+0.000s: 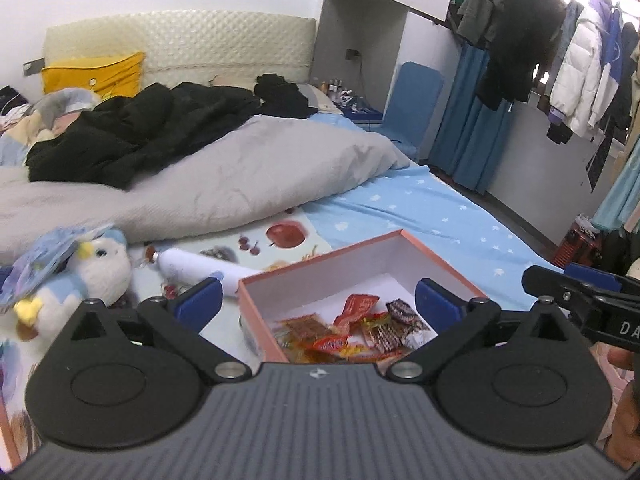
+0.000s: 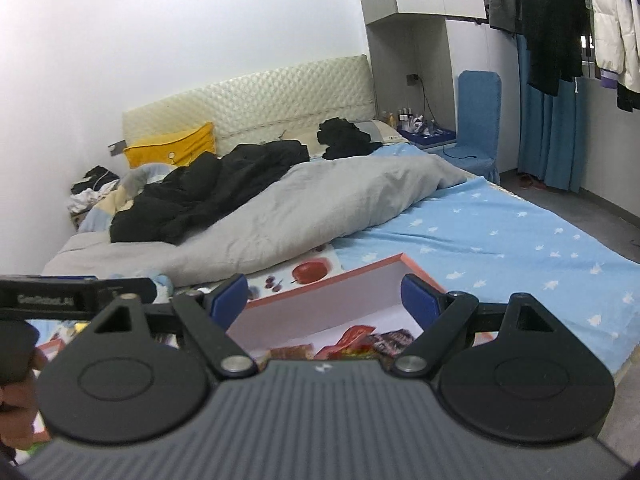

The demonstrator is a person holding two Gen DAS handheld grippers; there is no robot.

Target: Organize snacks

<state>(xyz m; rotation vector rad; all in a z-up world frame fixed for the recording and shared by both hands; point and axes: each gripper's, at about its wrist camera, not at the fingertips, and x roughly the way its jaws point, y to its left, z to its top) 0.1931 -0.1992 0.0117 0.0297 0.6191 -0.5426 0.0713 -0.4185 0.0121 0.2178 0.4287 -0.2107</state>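
- A pink-rimmed cardboard box (image 1: 362, 268) sat on the bed, on a fruit-print mat (image 1: 288, 236) beside the blue star-patterned sheet (image 1: 432, 216), with a heap of wrapped snacks (image 1: 352, 332) gathered at its near end.
- The sorting looked largely done: no loose snack showed on the mat or sheet, though the gripper bodies hid the nearest ground.
- The wrappers were small and crinkled, mostly red and orange, with a few brown-striped ones; they lay jumbled, not in rows.
- The left gripper (image 1: 320, 300) hovered over the box with its blue-padded jaws spread wide and nothing between them.
- The right gripper (image 2: 326, 294) hung likewise above the box, jaws apart and empty.
- A white bottle (image 1: 196, 268) and a plush bird (image 1: 92, 264) lay left of the box, apart from the snacks.
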